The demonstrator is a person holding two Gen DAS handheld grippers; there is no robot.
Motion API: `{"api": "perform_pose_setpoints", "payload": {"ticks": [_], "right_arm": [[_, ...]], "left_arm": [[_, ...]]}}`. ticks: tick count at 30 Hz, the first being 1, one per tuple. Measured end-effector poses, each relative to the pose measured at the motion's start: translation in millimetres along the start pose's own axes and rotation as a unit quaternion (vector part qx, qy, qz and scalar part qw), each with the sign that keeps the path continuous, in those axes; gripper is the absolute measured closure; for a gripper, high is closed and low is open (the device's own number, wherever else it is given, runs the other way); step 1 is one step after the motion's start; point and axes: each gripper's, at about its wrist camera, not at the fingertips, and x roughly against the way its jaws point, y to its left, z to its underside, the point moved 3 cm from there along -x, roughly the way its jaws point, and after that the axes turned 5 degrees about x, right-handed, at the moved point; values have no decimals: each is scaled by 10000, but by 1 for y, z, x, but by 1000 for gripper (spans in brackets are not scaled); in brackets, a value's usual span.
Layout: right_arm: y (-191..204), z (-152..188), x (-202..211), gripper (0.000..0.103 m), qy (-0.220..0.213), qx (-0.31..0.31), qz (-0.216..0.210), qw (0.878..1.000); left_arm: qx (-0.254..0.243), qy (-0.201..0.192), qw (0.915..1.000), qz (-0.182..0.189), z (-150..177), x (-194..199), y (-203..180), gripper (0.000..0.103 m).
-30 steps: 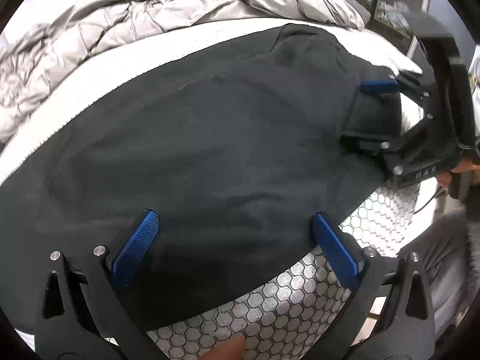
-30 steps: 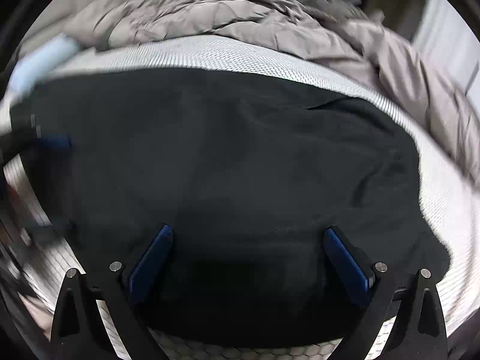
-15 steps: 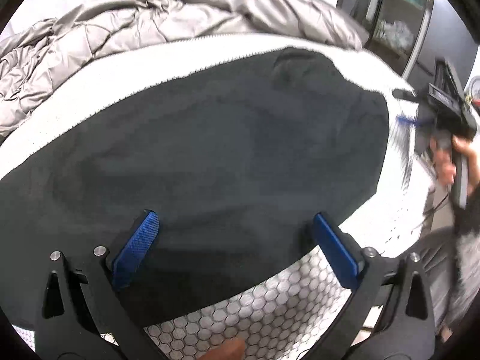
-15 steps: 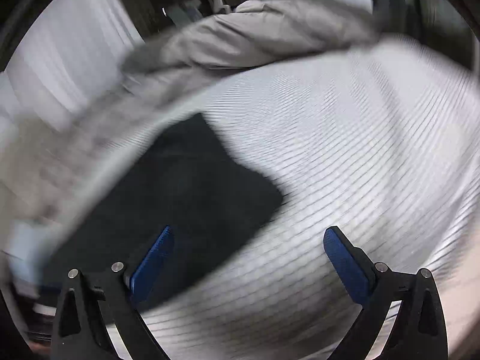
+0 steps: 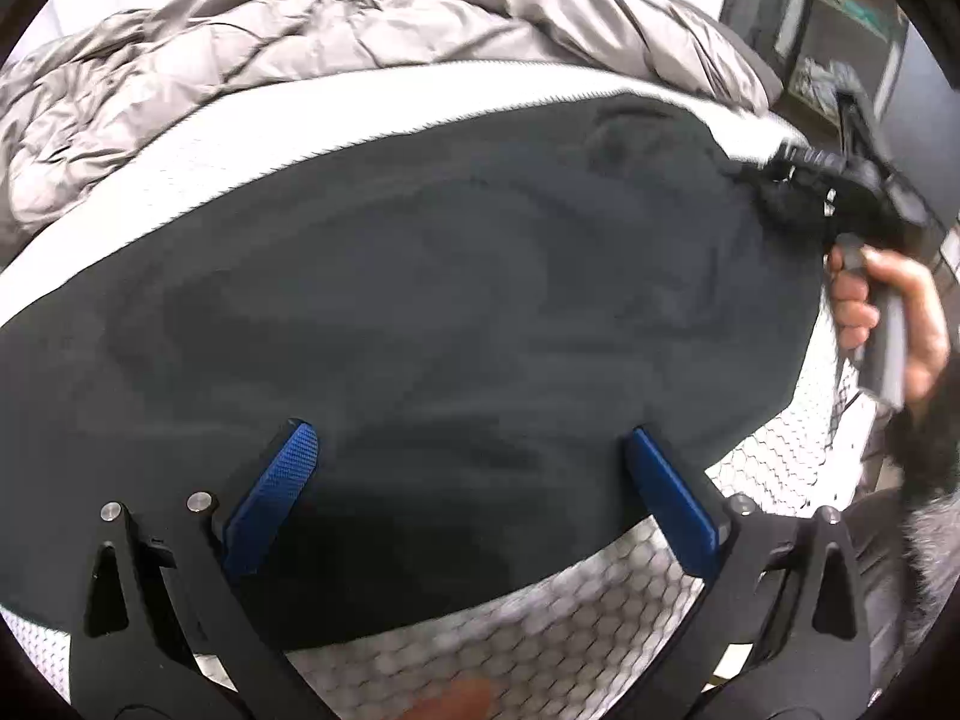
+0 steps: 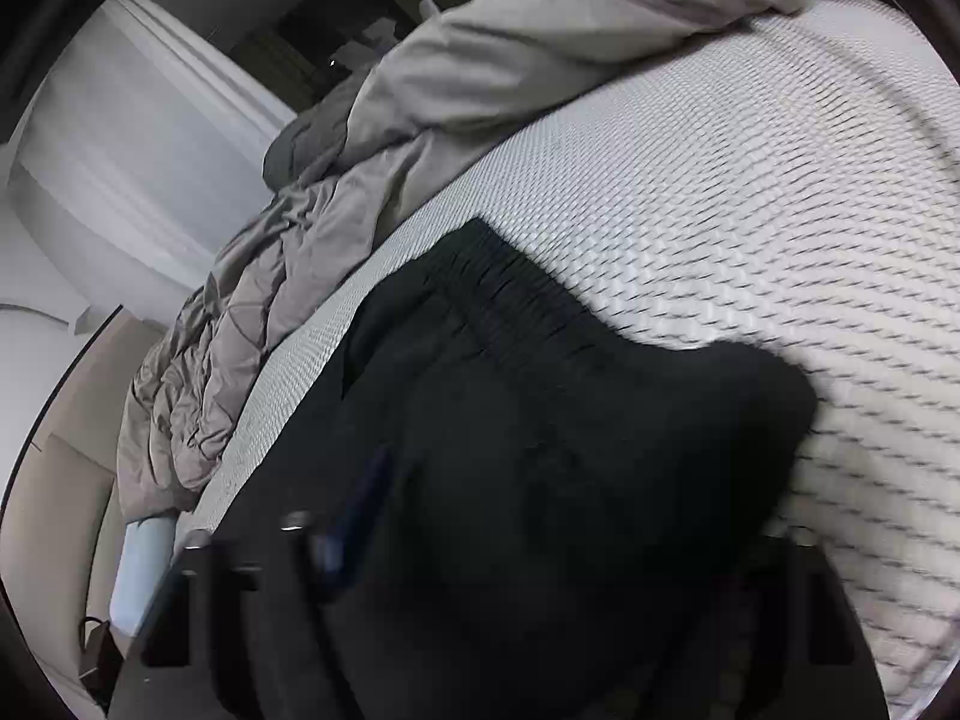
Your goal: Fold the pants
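**Left wrist view: right jaws closing on a pants corner, left jaws wide open**

The pants [image 5: 450, 276] lie spread flat across the bed [image 5: 336, 138], filling most of this view. They run from the left edge to the far right, where the right gripper [image 5: 762, 180] meets their corner. The cloth bunches a little there. A hand [image 5: 888, 312] holds that gripper's handle.

The right jaws have just been closing and stand about half open. In the right wrist view black cloth lies between them, near the ribbed waistband [image 6: 522, 300]. That view is blurred, so I cannot tell whether the pads pinch the cloth yet.

The left gripper [image 5: 468, 438] hovers over the near edge of the pants. Its jaws are wide open and hold nothing.

The step in hand looks like taking a hold at the waist end before a fold, so the task seems at an early stage. The next move likely calls for a firm pinch through all the layers. The left jaws probably need a matching hold on the near edge, so the cloth lifts evenly and does not drag.

The pants are matt black and soft, with shallow wrinkles and a gathered elastic waist. The bed cover is white with a raised honeycomb weave that may catch the cloth. Behind lies a crumpled grey quilted duvet [image 5: 300, 30].
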Motion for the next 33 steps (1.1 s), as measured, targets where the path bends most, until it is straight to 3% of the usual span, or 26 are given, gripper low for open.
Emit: {"api": "perform_pose_setpoints", "payload": {"ticks": [3,8,10,13,14,16,17,18,19,21,22,23,25,26,28,30,31,33], "right_arm": [[-2,-24,-8,75,-95,184,48,9998],[63,-31,23,81,-649,832,-312,9939],[99,-24,27,81,-579,1006,-802,9900],[177,2,13,81,-284,1740,-1385,9745],[209,19,4,76,-26,2111,-1690,9627],[254,54,-10,42,587,2731,-2213,9343],[280,82,-20,19,1061,3227,-2496,9068],[291,98,-22,19,1227,3529,-2531,8924],[306,125,-25,19,1413,4149,-2419,8657],[315,149,-23,19,1533,4735,-2264,8373],[315,152,-20,19,1532,4796,-2285,8333],[312,151,-15,19,1513,4784,-2339,8328],[298,136,-2,18,1346,4557,-2409,8463],[288,128,2,18,1229,4424,-2374,8561],[261,102,8,18,999,3950,-2176,8870],[237,79,4,18,834,3508,-1748,9162],[220,70,-1,18,769,3318,-1316,9310],[194,58,-20,18,895,2961,-614,9490]], "left_arm": [[287,-235,9993,-42,0,22,27,0],[861,-443,9949,-289,1,48,87,0],[1036,-509,9920,-510,2,57,112,0],[1520,-552,9850,-603,6,72,151,0],[1679,-614,9820,-604,9,78,164,0],[1949,-753,9754,-710,16,93,191,0],[2033,-798,9728,-773,20,99,203,0],[2113,-830,9703,-830,24,104,214,0],[2211,-867,9675,-870,28,110,225,0],[2383,-921,9631,-851,35,115,240,1],[2442,-978,9615,-793,38,117,245,1],[2442,-987,9619,-727,39,117,247,1],[2362,-910,9658,-565,37,112,242,1],[2302,-872,9681,-467,36,108,233,1],[2114,-791,9740,-202,31,99,212,1],[1911,-718,9789,-89,24,89,193,1],[1802,-683,9812,-60,21,84,184,1],[1654,-602,9844,9,17,74,165,1]]}}
